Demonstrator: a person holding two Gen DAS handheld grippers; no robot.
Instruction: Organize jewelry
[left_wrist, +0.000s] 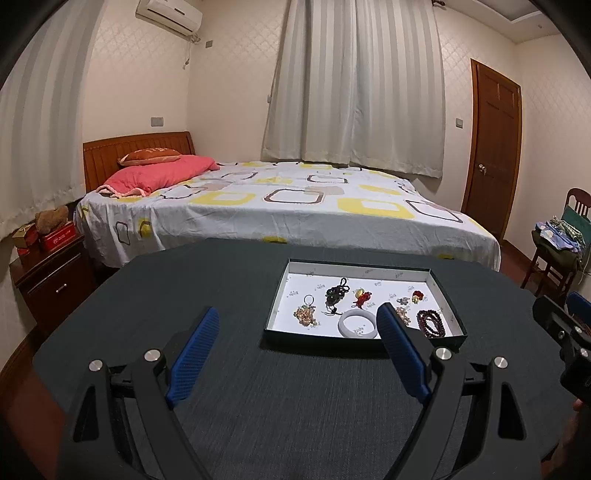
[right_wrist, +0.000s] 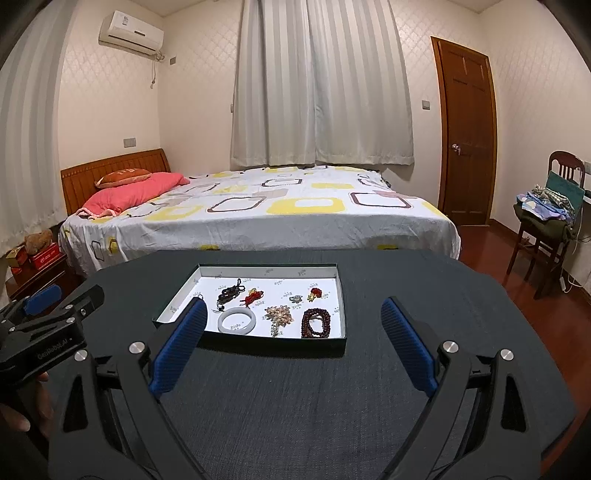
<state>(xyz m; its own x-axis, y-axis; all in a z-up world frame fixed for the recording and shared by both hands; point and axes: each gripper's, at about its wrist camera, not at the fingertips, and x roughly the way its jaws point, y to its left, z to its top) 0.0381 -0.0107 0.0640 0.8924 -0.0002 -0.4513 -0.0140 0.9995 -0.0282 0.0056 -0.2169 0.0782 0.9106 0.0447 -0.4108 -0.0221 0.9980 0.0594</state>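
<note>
Both the left gripper (left_wrist: 297, 321) and right gripper (right_wrist: 293, 314) hover with fingers spread, holding nothing. The jewelry sits in a shallow box (right_wrist: 255, 341) on the dark desk (right_wrist: 295, 398): white bangle (right_wrist: 236, 319), dark bead bracelet (right_wrist: 316, 323). A bed (right_wrist: 258, 214) stands behind. "GenRobot.AI" marks the left gripper.

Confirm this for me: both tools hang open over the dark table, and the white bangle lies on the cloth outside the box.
Not quite. The white bangle lies inside the box, near its front wall, not on the cloth outside; the right wrist view shows this plainly. The rest stands: the left tool and the right tool both hang open over the dark table.
</note>
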